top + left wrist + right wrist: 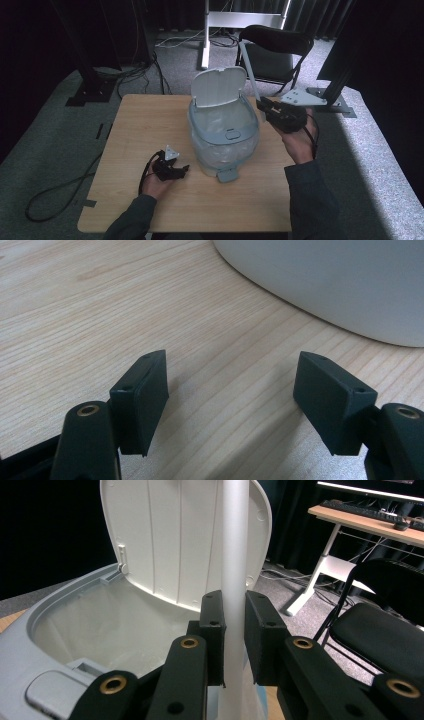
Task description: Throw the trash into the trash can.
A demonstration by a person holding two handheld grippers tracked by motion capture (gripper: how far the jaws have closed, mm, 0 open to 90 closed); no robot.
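A pale grey-blue pedal bin point(200, 131) with a clear liner stands in the middle of the wooden table point(135, 125), its white lid point(220, 85) raised. My right gripper point(262, 106), held at the bin's right rim, is shut on a thin white rod point(249, 70) that slants up and away. In the right gripper view the rod point(234, 555) rises between the closed jaws of this gripper point(234, 640), in front of the lid point(170, 540). My left gripper point(184, 170) rests open on the table left of the bin; the left gripper point(232, 395) has nothing between its jaws, with the bin wall point(340, 285) ahead.
The bin's foot pedal point(227, 175) juts toward the table's front edge. A black folding chair point(277, 45) stands behind the table on the right, and a white desk frame point(240, 20) is farther back. Cables point(55, 195) lie on the carpet at left.
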